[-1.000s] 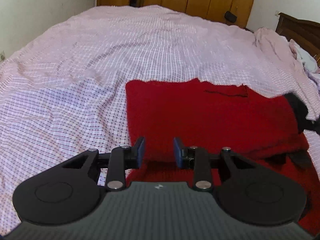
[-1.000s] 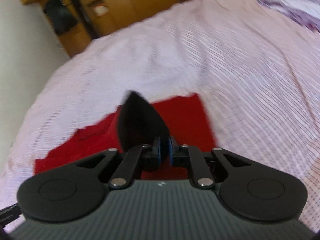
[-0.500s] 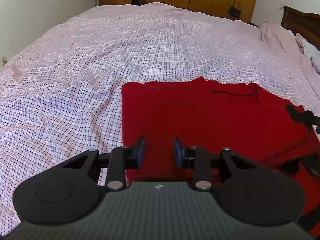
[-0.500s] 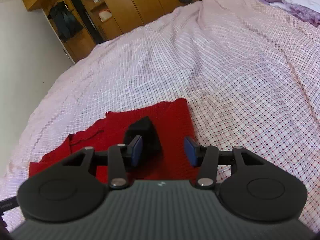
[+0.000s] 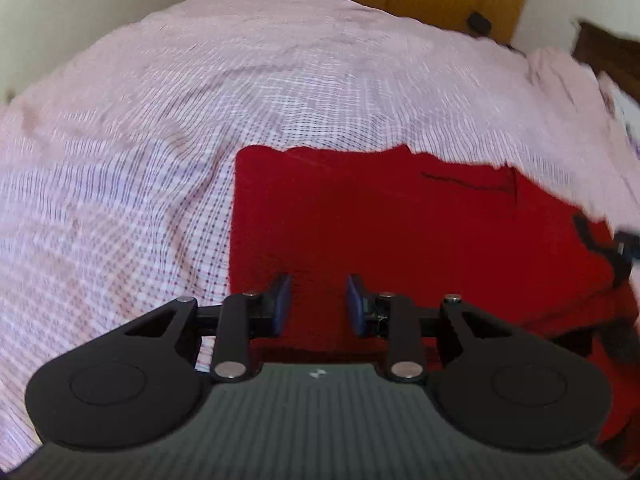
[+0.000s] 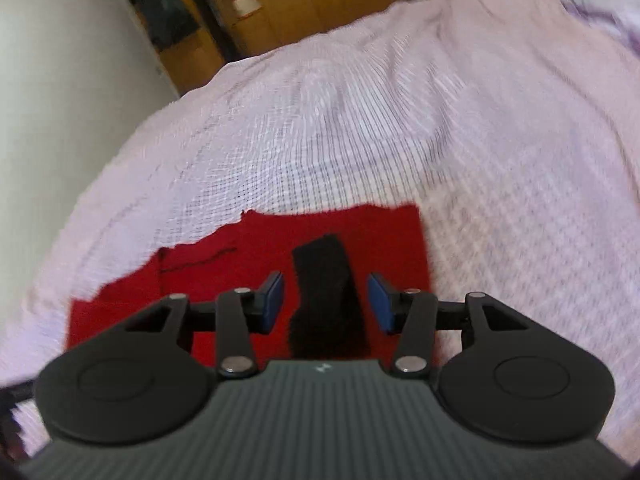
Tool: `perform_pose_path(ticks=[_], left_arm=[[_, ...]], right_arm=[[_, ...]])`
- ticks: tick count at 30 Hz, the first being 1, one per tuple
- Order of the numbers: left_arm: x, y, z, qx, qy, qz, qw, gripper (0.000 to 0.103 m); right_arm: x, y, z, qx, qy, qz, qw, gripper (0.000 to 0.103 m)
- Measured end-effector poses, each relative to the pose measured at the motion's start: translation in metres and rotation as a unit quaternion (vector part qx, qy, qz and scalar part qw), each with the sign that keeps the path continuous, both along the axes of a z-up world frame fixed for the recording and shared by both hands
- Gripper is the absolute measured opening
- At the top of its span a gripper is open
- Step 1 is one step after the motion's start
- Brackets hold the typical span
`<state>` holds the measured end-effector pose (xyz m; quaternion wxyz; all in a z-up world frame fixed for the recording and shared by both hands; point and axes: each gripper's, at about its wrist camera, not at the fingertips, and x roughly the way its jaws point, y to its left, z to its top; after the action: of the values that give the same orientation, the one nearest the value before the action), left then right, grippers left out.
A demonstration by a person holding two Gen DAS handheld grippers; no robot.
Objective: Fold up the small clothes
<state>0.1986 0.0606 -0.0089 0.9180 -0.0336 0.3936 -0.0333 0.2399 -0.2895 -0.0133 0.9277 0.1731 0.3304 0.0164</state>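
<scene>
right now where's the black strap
In the right wrist view the black strap lies on the red cloth near its right edge, between the open right tool's pads, untouched, on the checked bedsheet.

Both views are smeared, so the little squares on the pink checked bedsheet (image 5: 120, 208) run into streaks. The near end of the flat red knitted garment (image 5: 400, 232) is hidden under the left gripper (image 5: 319, 306). The black fuzzy cuff strip (image 6: 326, 300) goes out of sight behind the right gripper (image 6: 326, 304). The brown wooden wardrobe (image 6: 280, 8) is cut off at the top, and the things on its shelves are too blurry to tell.
</scene>
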Motion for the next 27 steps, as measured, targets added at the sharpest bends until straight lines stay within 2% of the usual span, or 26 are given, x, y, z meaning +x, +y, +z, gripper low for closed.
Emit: perform_pose_path(ticks=[3, 9, 10, 11, 12, 15, 17, 19, 21, 23, 25, 27], left_arm=[[-0.004, -0.005, -0.002, 0.023, -0.005, -0.007, 0.9997, 0.035], [-0.005, -0.02, -0.004, 0.069, -0.013, -0.016, 0.9974, 0.035], [-0.005, -0.021, -0.004, 0.074, -0.016, -0.016, 0.997, 0.035], [-0.006, -0.022, -0.003, 0.076, -0.019, -0.015, 0.9968, 0.035], [-0.007, -0.022, -0.001, 0.073, -0.024, -0.013, 0.997, 0.035], [-0.013, -0.023, 0.008, 0.058, -0.047, -0.013, 0.9971, 0.035], [-0.013, -0.027, 0.012, 0.061, -0.06, -0.02, 0.9961, 0.035], [-0.009, -0.032, 0.01, 0.066, -0.057, -0.022, 0.9959, 0.035], [0.001, -0.034, -0.001, 0.067, -0.042, -0.022, 0.9966, 0.035], [0.011, -0.033, -0.015, 0.074, -0.022, -0.016, 0.9969, 0.035], [0.014, -0.034, -0.025, 0.083, -0.032, -0.018, 0.9959, 0.035], [0.014, -0.035, -0.027, 0.093, -0.039, -0.021, 0.9947, 0.035]], right_arm=[[0.005, -0.001, -0.01, -0.022, 0.016, -0.005, 1.0, 0.05], [0.014, 0.0, -0.036, 0.039, 0.028, 0.046, 0.998, 0.048], [0.014, 0.001, -0.038, 0.04, 0.027, 0.046, 0.998, 0.046], [0.012, 0.001, -0.039, 0.038, 0.017, 0.042, 0.998, 0.027], [0.01, 0.001, -0.038, 0.039, 0.011, 0.04, 0.998, 0.019], [-0.004, -0.003, -0.021, 0.059, -0.025, 0.032, 0.997, 0.018], [-0.014, -0.003, -0.005, 0.045, -0.048, 0.02, 0.998, 0.017], [-0.018, -0.004, 0.002, 0.026, -0.052, 0.0, 0.998, 0.017], [-0.016, -0.004, -0.001, -0.006, -0.042, -0.016, 0.999, 0.018], [-0.008, -0.004, -0.013, -0.023, -0.01, -0.016, 1.0, 0.018], [0.004, -0.007, -0.032, -0.021, 0.03, -0.014, 0.999, 0.018], [0.01, -0.014, -0.042, -0.002, 0.043, -0.016, 0.999, 0.019]])
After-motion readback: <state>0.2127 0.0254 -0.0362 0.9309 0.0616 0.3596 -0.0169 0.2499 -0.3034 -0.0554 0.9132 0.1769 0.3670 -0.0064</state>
